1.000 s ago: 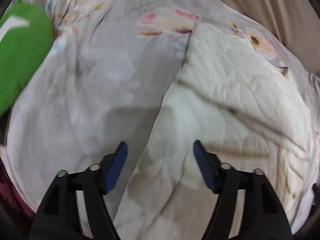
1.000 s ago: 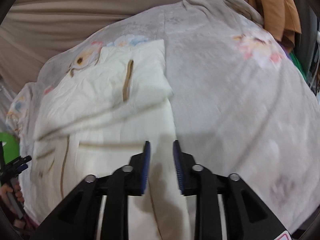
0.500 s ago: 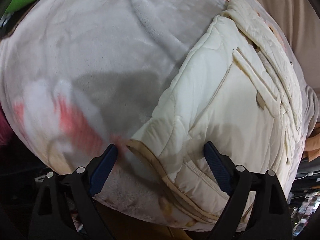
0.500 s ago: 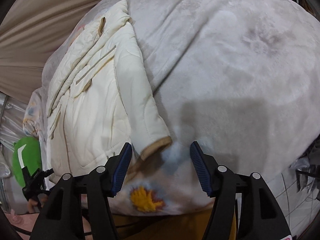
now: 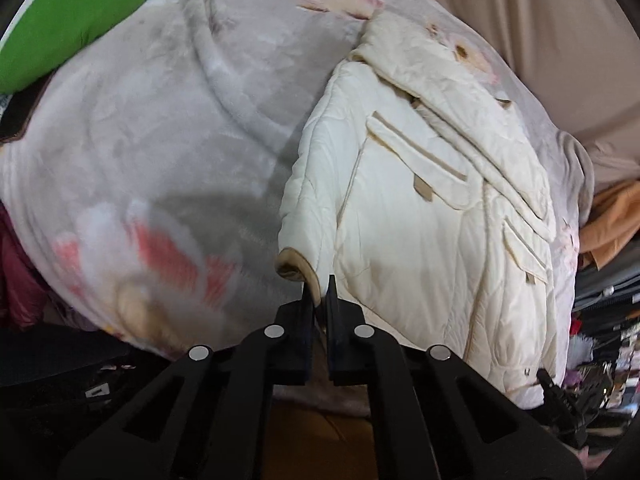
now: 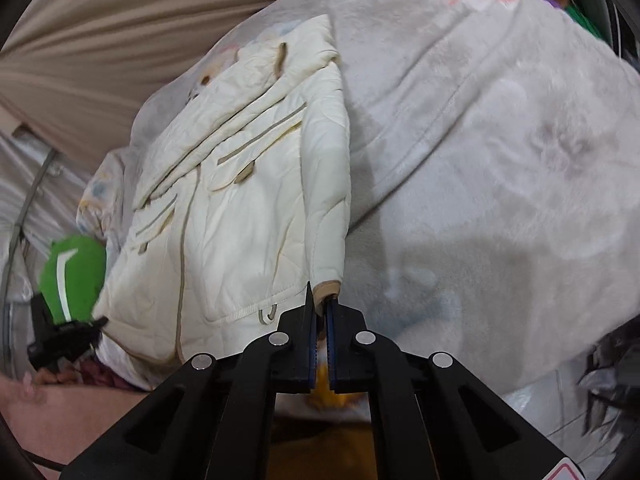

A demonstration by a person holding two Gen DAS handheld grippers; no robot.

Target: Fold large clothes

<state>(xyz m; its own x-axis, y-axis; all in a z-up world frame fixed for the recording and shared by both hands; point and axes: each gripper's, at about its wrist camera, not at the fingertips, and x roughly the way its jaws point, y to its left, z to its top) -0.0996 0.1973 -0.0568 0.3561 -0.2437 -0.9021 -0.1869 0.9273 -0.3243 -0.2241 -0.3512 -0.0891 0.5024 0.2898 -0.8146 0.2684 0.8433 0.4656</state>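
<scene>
Blanket [image 5: 168, 128] under jacket [image 5: 420, 208], hem cut off

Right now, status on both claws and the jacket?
Left claw shut on tan left cuff. Right claw shut on right cuff. Cream jacket flat on grey blanket. Nothing in the way.

Soft indoor light, grey shadows on blanket [image 5: 168, 128], motion blur lower left — fisheye-bent, dark corners

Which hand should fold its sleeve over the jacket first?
Either, probably; I'd pick the left. Its tongs have just closed on the tan cuff of the cream jacket, with that sleeve lying flat. The right tongs have just closed on the other cuff.
</scene>
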